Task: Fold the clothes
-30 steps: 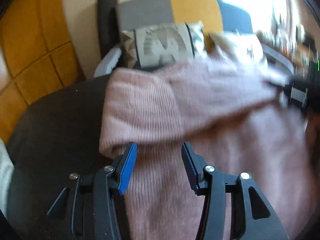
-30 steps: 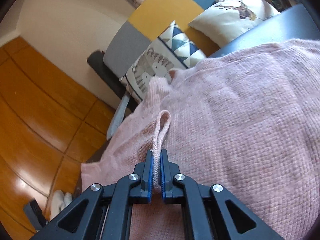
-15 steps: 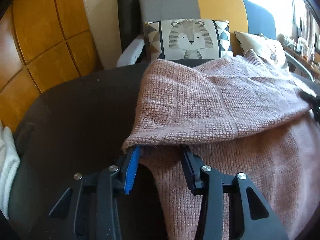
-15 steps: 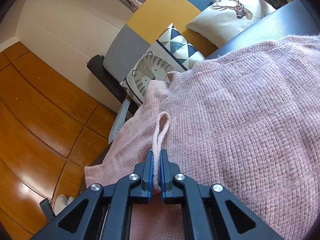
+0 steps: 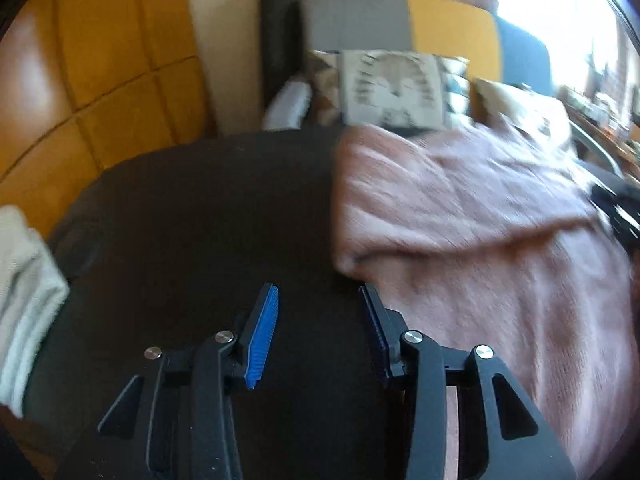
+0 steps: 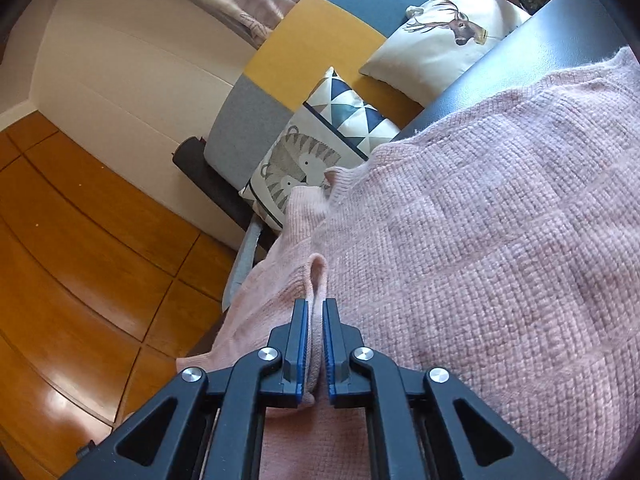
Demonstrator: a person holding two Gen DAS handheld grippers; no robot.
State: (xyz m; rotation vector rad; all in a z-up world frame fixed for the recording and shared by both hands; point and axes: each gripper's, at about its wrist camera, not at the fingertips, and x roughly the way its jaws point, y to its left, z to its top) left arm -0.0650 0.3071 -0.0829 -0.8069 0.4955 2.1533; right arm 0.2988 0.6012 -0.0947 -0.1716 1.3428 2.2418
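Your left hand-held gripper (image 5: 318, 320) hangs over the bare dark table (image 5: 208, 216) with its jaws spread and nothing between them; its right-hand finger sits just beside the near corner of the folded flap of the pink knitted sweater (image 5: 460, 216), though motion blur hides whether they touch. The sweater lies across the right part of the table, one layer doubled over another, its far edge reaching toward the tiger-print cushion (image 6: 298, 168) on the grey, yellow and blue sofa (image 6: 320, 36) past the table's far edge. Your right hand-held gripper (image 6: 315, 344) has just eased its jaws apart a little, yet a raised pleat of the sweater (image 6: 500, 216) is pinched between its blue pads (image 6: 302, 340). A pale folded cloth (image 5: 24, 296) sits at the table's left edge.
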